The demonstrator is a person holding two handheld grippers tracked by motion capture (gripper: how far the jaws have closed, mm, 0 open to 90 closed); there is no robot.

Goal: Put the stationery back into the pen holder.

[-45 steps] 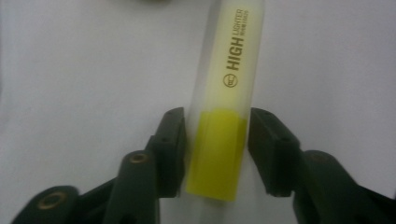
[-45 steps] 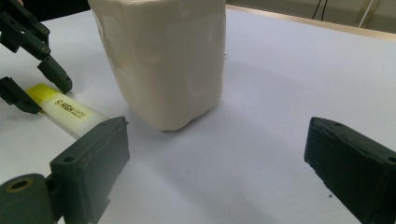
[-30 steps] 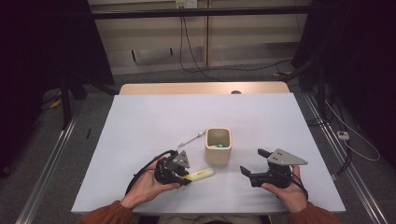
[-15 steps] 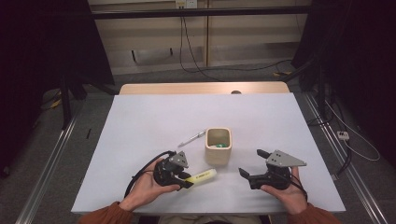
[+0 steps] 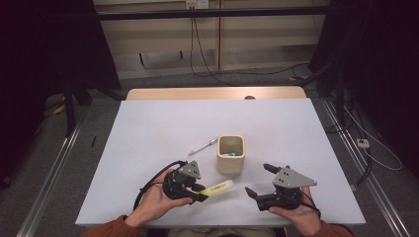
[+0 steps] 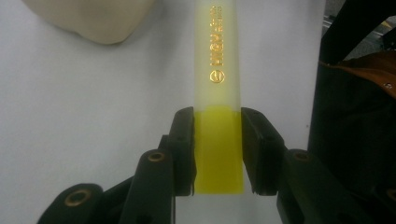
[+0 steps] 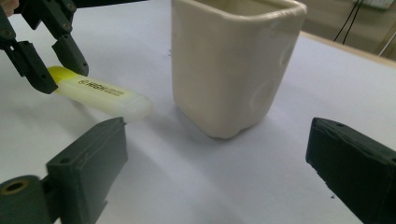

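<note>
Near the front edge of the table (image 5: 148,128), left of its middle, the yellow highlighter (image 5: 218,188) is clamped by its bright yellow end between the jaws of the left gripper (image 5: 198,193); the left gripper view shows both pads pressed against its sides, with the pale cap end and gold lettering pointing away from the hand. The marker lies low over the white surface, its free end aimed toward the right gripper (image 5: 258,179). Just behind it stands the cream square cup (image 5: 230,156), apart from the marker, with something green inside. Beside the cup's far left corner lies a slim silver pen (image 5: 202,147). The right gripper rests in the person's hand near the front edge, right of the cup, its jaws spread wide with nothing between them, facing the cup and marker.
</note>
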